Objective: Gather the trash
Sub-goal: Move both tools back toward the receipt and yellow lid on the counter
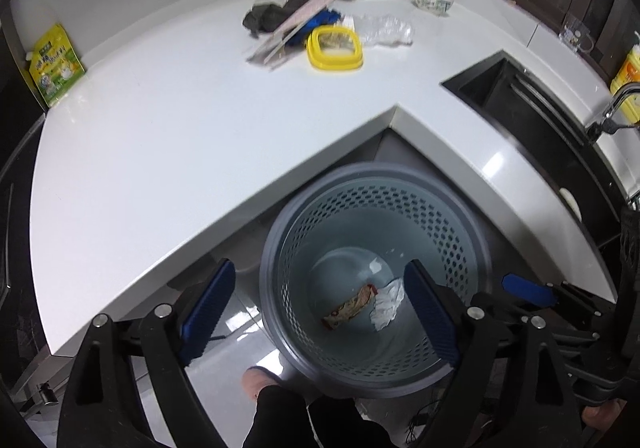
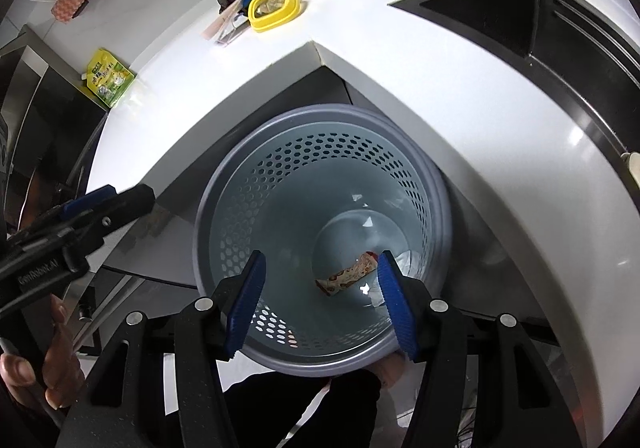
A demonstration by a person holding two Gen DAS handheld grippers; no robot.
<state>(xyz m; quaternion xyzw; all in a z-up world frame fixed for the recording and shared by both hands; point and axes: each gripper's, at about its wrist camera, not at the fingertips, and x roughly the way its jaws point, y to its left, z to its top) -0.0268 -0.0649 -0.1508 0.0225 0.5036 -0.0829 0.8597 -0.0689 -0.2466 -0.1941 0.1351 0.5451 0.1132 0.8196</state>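
A round grey perforated trash bin (image 1: pixel 372 280) stands upright on the floor, tucked into the inner corner below the white countertop (image 1: pixel 200 135). On the bin's bottom lie a flat snack wrapper (image 1: pixel 351 307) and, touching its right end, a crumpled white tissue (image 1: pixel 387 304).

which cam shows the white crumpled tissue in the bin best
The left wrist view. There the crumpled tissue lies almost fully exposed on the bin floor beside the snack wrapper. In the right wrist view only slivers of it show, because a blue fingertip hides most of it.
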